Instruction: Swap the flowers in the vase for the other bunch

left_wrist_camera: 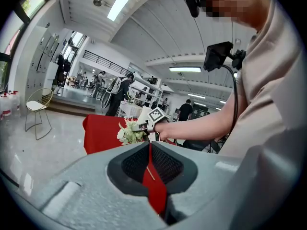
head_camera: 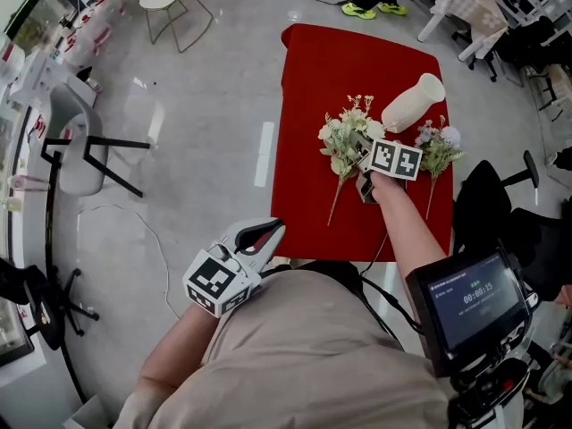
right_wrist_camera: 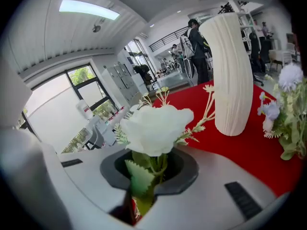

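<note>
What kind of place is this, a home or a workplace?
Probably a large open office or lab: polished floor, grey office chair, people standing in the background.

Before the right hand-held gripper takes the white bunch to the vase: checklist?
1. Right hand-held gripper shut on white bunch stems: ok.
2. Vase upright on red table: ok.
3. Vase mouth empty: ok.
4. Purple bunch out of vase, lying beside it: ok.
5. Left hand-held gripper shut, empty, off the table: ok.
6. Stem ends lifted clear of table: cannot tell.
</note>
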{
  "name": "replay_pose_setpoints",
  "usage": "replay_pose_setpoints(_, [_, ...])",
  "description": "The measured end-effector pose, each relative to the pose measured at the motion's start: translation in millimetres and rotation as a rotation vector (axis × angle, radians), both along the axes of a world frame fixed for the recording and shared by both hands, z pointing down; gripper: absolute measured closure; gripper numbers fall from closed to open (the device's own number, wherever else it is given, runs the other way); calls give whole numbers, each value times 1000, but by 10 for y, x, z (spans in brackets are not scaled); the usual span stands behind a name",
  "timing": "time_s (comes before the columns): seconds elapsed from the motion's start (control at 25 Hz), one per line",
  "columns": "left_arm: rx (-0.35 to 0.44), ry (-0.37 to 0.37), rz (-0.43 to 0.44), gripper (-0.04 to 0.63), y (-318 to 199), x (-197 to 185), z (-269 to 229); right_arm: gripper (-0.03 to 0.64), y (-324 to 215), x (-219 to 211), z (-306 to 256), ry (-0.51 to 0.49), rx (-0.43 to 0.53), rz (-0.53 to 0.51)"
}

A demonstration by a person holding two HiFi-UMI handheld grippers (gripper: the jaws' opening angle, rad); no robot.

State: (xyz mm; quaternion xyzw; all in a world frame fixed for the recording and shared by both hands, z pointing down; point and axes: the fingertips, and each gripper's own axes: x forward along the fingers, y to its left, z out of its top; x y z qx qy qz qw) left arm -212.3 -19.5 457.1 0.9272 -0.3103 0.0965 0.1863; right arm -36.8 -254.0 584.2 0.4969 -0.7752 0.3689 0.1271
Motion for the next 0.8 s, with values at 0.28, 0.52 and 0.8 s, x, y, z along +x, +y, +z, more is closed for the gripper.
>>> replay_pose_setpoints(0.28, [14, 2, 42, 588, 22, 351, -71, 540, 101, 69, -827, -11, 184, -58])
replay_pose_setpoints(0.52, [39, 11, 57, 588, 80, 732, -196, 540, 186, 238, -1692, -28, 353, -111])
replay_pose_setpoints(0.8, [49, 10, 58, 588, 136, 1111, -271, 540, 125, 649, -2780, -35, 560, -123])
